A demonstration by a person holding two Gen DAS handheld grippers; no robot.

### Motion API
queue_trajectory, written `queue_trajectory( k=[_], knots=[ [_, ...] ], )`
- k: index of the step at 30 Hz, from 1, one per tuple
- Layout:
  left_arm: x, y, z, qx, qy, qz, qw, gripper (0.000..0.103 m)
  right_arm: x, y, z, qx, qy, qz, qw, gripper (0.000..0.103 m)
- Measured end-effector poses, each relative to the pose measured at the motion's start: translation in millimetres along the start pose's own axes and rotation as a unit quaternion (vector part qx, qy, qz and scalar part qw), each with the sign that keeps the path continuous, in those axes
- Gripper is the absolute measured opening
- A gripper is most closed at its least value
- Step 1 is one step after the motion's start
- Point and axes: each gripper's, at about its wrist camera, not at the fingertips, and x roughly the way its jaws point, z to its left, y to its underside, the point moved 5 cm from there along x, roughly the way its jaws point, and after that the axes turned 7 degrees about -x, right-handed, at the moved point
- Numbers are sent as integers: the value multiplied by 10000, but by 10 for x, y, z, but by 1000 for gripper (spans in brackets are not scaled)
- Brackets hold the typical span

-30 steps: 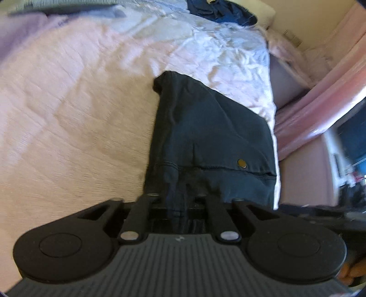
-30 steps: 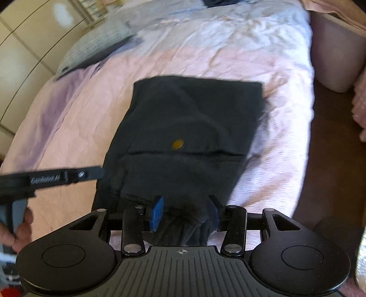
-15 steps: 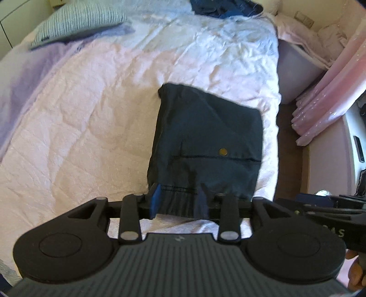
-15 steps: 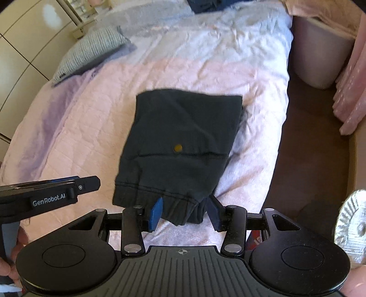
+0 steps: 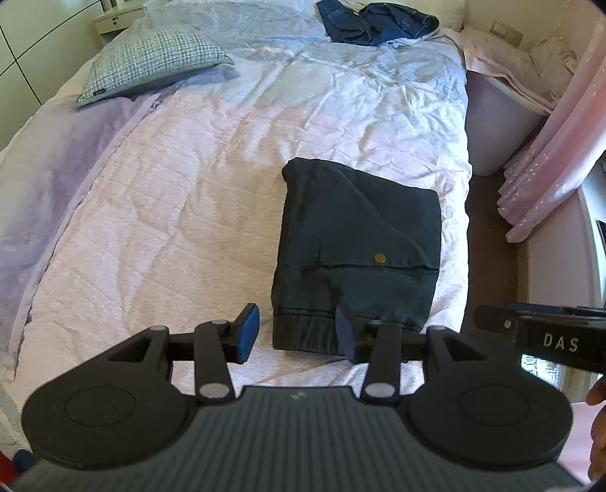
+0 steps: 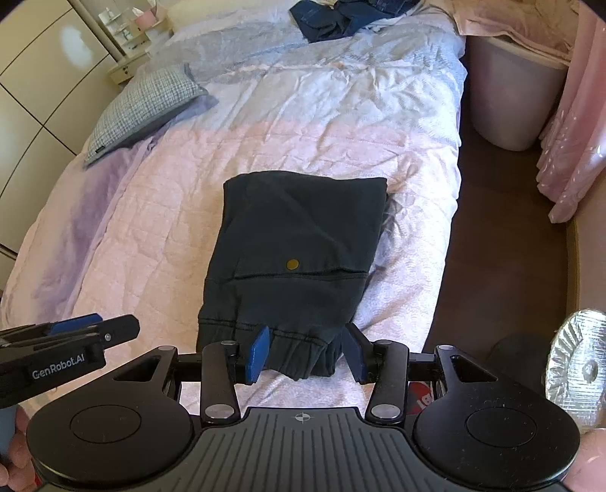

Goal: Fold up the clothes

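Observation:
Dark folded trousers (image 5: 360, 246) with a brass button lie flat on the pink quilt (image 5: 170, 234), near the bed's right edge. My left gripper (image 5: 297, 333) hovers above their near left cuff corner. Its jaws are opening and the blue pads press on nothing. In the right wrist view the same trousers (image 6: 295, 257) lie in the middle. My right gripper (image 6: 306, 354) stands open above the cuffed hem, pads clear of the cloth. The left gripper (image 6: 75, 333) shows at the left of that view, and the right gripper (image 5: 530, 329) at the right of the left wrist view.
A checked pillow (image 5: 151, 64) lies at the far left of the bed. A heap of blue jeans (image 5: 375, 22) sits at the head. A lilac bin (image 5: 496, 125) and pink curtains (image 5: 549, 170) stand right of the bed, past a strip of brown floor (image 6: 492, 246).
Both grippers have risen away from the trousers, so more of the bed shows. The left jaws have opened and let go of the hem. The right jaws kept their gap.

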Motion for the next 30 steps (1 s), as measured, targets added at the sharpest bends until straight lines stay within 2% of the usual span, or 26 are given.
queue_trajectory(
  k=[7, 11, 14, 18, 20, 21, 25, 30],
  knots=[
    [24, 1, 55, -125, 129, 0, 9998, 41, 30, 7, -14, -39, -62, 31, 10000, 47],
    [124, -52, 181, -381, 629, -9, 9973, 41, 68, 26, -115, 58, -207, 15, 9998, 47],
    [265, -124, 351, -719, 1012, -5, 9923, 43, 119, 42, -252, 267, -510, -48, 9983, 47],
    [562, -218, 567, -1155, 1516, 68, 9816, 54, 283, 55, -515, 769, -1021, -172, 9916, 50],
    [799, -253, 697, -1449, 1733, 112, 9741, 58, 442, 71, -670, 1090, -1234, -150, 9862, 69],
    [933, -267, 754, -1591, 1824, 154, 9701, 59, 530, 80, -748, 1256, -1334, -136, 9830, 72],
    [1513, -293, 910, -2032, 2147, 397, 9545, 59, 902, 88, -1053, 1836, -1657, -167, 9688, 72],
    [2038, -318, 941, -2225, 2624, 532, 9374, 62, 1333, 24, -1310, 2428, -2038, -429, 9474, 72]
  ],
)
